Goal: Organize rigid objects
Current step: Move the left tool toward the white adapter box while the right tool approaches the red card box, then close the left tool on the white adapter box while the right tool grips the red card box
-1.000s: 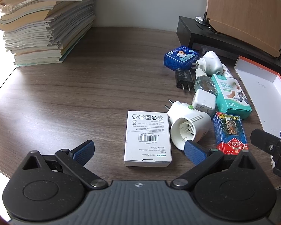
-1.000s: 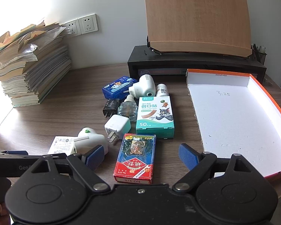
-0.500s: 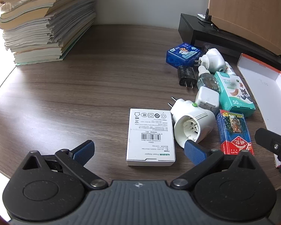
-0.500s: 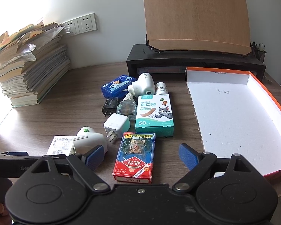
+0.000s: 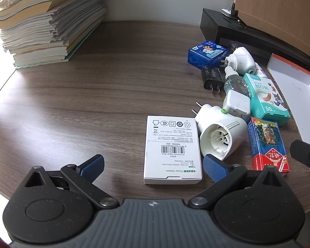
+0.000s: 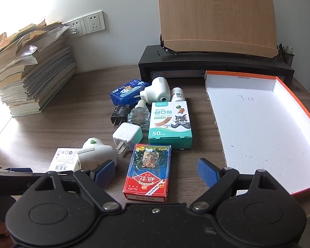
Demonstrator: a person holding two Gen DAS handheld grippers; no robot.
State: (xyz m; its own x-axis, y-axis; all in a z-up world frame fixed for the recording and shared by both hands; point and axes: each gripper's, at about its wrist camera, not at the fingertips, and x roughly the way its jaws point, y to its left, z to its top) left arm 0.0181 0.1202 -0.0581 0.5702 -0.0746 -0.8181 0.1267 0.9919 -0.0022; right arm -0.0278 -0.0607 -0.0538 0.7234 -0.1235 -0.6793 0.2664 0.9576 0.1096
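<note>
the white adapter box lies flat on the wooden table, barcode side up, between the spread fingers of the left gripper, which is released and holds nothing. touching the box's right edge is a white plug-in vaporizer, lying on its side just ahead of the gripper's right fingertip. right of that lies the red playing-card box, between the spread fingers of the right gripper, also released and empty. beyond the cards are a white charger cube, a teal bandage box, a black charger, a clear refill bottle, a second white vaporizer, a blue case and a small white bottle. that makes two vaporizers, two chargers, two bottles. an open orange-rimmed tray sits to the right, a black stand behind, one paper stack far left.
</note>
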